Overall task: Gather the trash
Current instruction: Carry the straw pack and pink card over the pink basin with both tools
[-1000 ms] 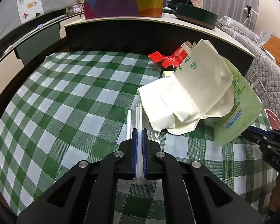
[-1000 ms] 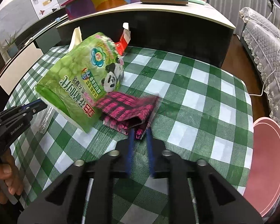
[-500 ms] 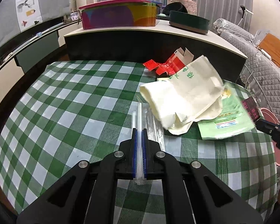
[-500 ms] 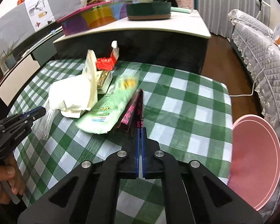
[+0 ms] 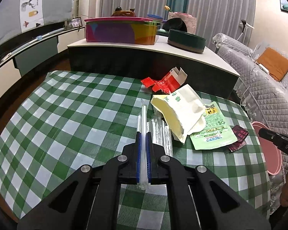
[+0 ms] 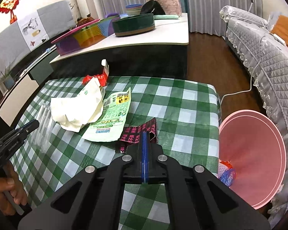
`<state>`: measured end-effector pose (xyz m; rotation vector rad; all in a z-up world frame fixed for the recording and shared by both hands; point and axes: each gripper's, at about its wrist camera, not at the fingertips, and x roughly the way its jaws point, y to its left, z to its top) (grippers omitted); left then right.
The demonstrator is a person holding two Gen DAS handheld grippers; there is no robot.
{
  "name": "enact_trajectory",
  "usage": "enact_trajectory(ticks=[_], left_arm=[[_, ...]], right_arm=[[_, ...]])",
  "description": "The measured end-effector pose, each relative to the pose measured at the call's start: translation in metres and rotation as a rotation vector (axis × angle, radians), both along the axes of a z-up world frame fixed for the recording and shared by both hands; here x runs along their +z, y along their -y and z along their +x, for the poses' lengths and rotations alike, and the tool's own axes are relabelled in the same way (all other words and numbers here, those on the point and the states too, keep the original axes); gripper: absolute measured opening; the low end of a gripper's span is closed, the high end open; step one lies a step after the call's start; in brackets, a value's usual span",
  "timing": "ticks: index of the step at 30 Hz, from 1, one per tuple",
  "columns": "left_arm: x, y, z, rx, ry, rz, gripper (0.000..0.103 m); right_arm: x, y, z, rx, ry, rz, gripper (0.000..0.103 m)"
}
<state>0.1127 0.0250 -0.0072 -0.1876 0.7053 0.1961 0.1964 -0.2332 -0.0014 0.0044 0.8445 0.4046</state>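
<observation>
Left gripper [image 5: 143, 134] clamped on a clear wrapped straw [image 5: 143, 115], projecting toward 12 o'clock over the checked tablecloth [image 5: 67, 118]. Right gripper [image 6: 145, 134] pinched together on a dark pink-printed wrapper [image 6: 136, 134], spreading toward 11 o'clock. Green pouch [image 6: 111, 118] and cream paper bag [image 6: 76, 109] at 10 o'clock. Pink bin [image 6: 255, 153] at 3 o'clock, containing red and blue scraps [image 6: 226, 170].

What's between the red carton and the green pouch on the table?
The cream paper bag lies between the red carton and the green pouch, overlapping the pouch's edge. Both wrist views show it.
</observation>
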Motion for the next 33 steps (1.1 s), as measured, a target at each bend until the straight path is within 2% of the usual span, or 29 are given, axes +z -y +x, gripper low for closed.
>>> enact_trajectory(ticks=[3,6,8,9,10,18,20,22,23,33], left_arm=[[0.002,0.000,-0.003,0.007,0.004,-0.015,0.005],[0.007,0.001,-0.006,0.009,0.018,-0.020,0.005],[0.010,0.000,-0.009,0.009,0.026,-0.022,0.005],[0.011,0.000,-0.010,0.009,0.030,-0.024,0.005],[0.013,0.000,-0.012,0.009,0.034,-0.025,0.005],[0.019,-0.001,-0.020,0.004,0.053,-0.005,0.005],[0.020,-0.002,-0.022,0.005,0.061,-0.002,0.005],[0.020,-0.004,-0.022,0.004,0.066,-0.001,0.005],[0.021,-0.004,-0.023,0.005,0.068,-0.001,0.005],[0.027,0.005,-0.025,-0.016,0.100,0.019,0.005]], right_arm=[[-0.001,0.006,0.001,-0.017,-0.014,0.017,0.000],[-0.005,0.016,0.006,-0.055,-0.051,0.068,0.006],[-0.007,0.023,0.011,-0.073,-0.075,0.121,0.021],[-0.008,0.023,0.012,-0.079,-0.078,0.133,0.035],[-0.009,0.023,0.014,-0.086,-0.081,0.140,0.039],[-0.025,0.006,0.035,-0.076,-0.129,0.151,0.038],[-0.030,0.002,0.040,-0.071,-0.146,0.152,0.031],[-0.034,-0.002,0.042,-0.060,-0.161,0.151,0.012],[-0.035,-0.004,0.042,-0.055,-0.164,0.147,0.012],[0.000,0.006,0.023,-0.074,-0.031,0.109,0.009]])
